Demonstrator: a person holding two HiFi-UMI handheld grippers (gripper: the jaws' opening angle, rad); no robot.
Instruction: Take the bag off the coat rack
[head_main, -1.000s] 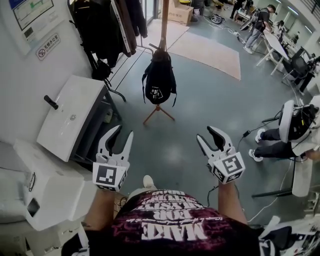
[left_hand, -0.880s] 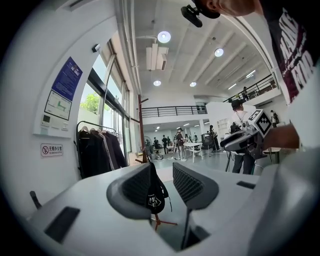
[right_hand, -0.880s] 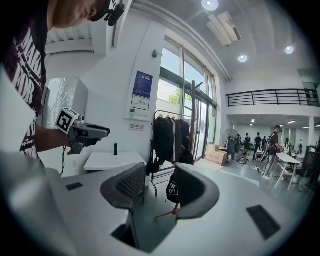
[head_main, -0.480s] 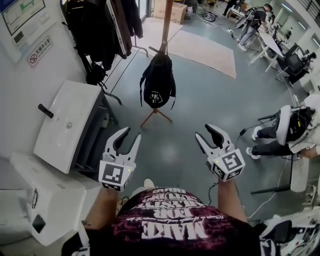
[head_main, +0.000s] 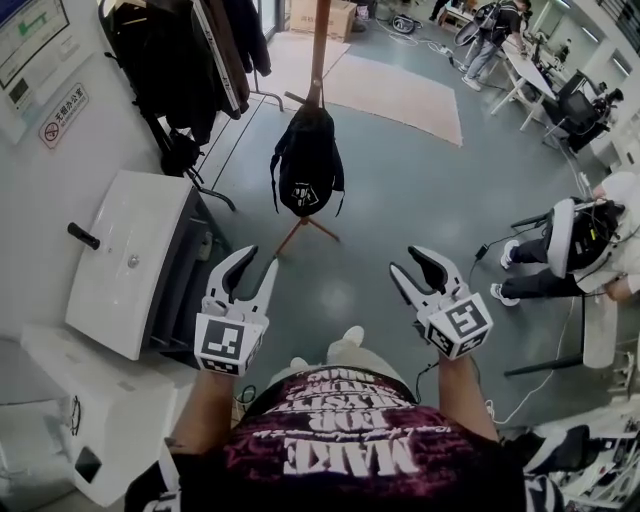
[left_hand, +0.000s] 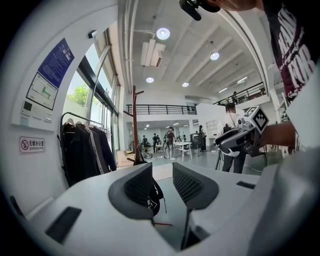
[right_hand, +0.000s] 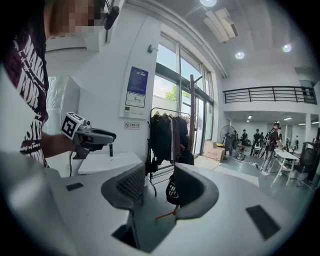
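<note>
A black backpack (head_main: 306, 162) with a white logo hangs from a hook on the brown wooden coat rack pole (head_main: 322, 40), above the rack's spread feet (head_main: 305, 231). Both grippers are held well short of it, about waist high. My left gripper (head_main: 249, 274) is open and empty; in the left gripper view the backpack (left_hand: 155, 197) shows partly behind the left jaw. My right gripper (head_main: 420, 269) is open and empty too, with the backpack (right_hand: 171, 190) visible between its jaws, far off. The right gripper (left_hand: 239, 138) also shows in the left gripper view.
A white cabinet (head_main: 130, 255) and white machine (head_main: 90, 410) stand at the left. Dark coats hang on a clothes rail (head_main: 185, 60) at the upper left. A seated person (head_main: 575, 250) is at the right; a beige mat (head_main: 395, 95) and desks with people lie beyond.
The view has advanced toward the rack: the backpack sits a little lower and nearer in frame. Both grippers stay open, with the left one shifted slightly right.
</note>
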